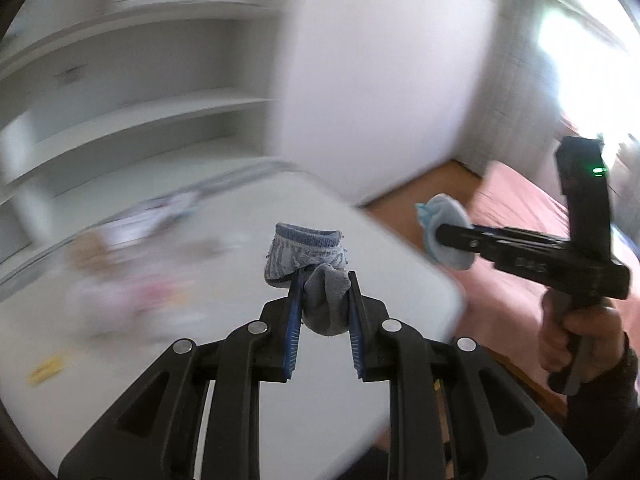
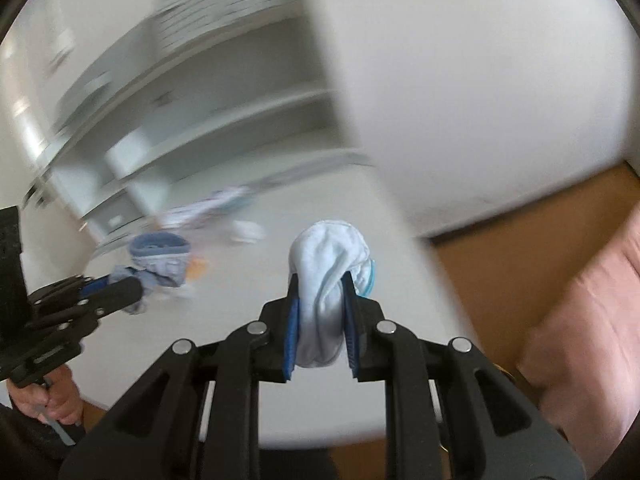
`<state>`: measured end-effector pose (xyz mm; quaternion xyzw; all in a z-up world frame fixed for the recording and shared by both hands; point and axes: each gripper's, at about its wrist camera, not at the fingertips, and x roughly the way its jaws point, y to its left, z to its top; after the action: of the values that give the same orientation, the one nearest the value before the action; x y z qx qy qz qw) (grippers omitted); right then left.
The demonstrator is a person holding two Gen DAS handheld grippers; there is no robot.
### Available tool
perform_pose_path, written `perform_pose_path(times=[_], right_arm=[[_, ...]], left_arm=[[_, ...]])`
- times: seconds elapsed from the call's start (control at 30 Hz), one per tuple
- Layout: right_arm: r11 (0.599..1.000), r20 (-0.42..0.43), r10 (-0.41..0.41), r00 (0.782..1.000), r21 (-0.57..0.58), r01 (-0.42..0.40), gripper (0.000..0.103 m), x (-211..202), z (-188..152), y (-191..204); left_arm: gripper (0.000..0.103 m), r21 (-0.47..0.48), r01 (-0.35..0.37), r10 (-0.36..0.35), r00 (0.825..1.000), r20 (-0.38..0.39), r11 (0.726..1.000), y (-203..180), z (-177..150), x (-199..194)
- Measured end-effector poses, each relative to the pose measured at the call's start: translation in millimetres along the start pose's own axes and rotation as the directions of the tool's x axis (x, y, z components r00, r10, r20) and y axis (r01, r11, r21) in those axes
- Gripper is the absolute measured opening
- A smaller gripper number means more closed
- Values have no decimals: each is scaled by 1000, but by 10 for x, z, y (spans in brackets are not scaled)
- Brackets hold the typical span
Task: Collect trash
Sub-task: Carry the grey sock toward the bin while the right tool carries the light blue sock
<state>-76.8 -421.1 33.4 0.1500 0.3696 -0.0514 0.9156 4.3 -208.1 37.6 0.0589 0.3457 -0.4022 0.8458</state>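
The left tool (image 1: 322,280) is clamped on a grey-blue sock (image 1: 308,252), held up above the white counter (image 1: 168,380). The right tool (image 2: 320,280) is closed on a bundled white and pale-blue sock (image 2: 326,264), also lifted over the counter near its edge. Blurred clutter (image 1: 132,280) lies on the counter behind them, with a pink bed (image 1: 516,216) to the right.

Your left wrist camera looks along its fingers, tilted down, close over white table (image 1: 224,360). Your right wrist camera faces likewise. Both share table, shelving (image 1: 132,112), and each sees other gripper.
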Motion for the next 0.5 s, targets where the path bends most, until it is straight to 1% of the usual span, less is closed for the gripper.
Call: perform_pose_path(times=[0.03, 0.07, 0.1, 0.13, 0.2, 0.27, 0.37, 0.47, 0.5], right_arm=[[998, 3, -40, 999, 49, 40, 20, -105, -97, -315], [995, 2, -64, 998, 77, 64, 20, -163, -179, -485], [989, -2, -99, 995, 113, 99, 20, -251, -290, -737], [982, -9, -124, 992, 142, 124, 20, -308, -372, -947], [961, -34, -171, 985, 213, 175, 20, -404, -580, -1420], [941, -65, -205, 977, 261, 215, 20, -439, -784, -1779], [910, -128, -218, 968, 332, 249, 20, -388, -1127, -2303], [889, -187, -204, 961, 377, 261, 20, -264, -1420, -2631], [883, -209, -196, 958, 388, 265, 20, -172, -1516, -2714]], left_arm=[[20, 27, 45, -45, 999, -13, 999, -225, 16, 135], [20, 52, 93, -91, 995, -30, 994, -450, 18, 275], [20, 73, 128, -125, 991, -49, 989, -641, 9, 400], [20, 93, 163, -157, 985, -73, 982, -841, -8, 532], [20, 132, 242, -227, 967, -117, 961, -1247, -79, 793], [20, 158, 287, -261, 950, -169, 945, -1576, -170, 1037], [20, 177, 344, -301, 926, -230, 922, -1987, -348, 1393], [20, 183, 376, -310, 899, -309, 908, -2268, -582, 1794], [20, 188, 375, -301, 894, -334, 908, -2334, -664, 1950]])
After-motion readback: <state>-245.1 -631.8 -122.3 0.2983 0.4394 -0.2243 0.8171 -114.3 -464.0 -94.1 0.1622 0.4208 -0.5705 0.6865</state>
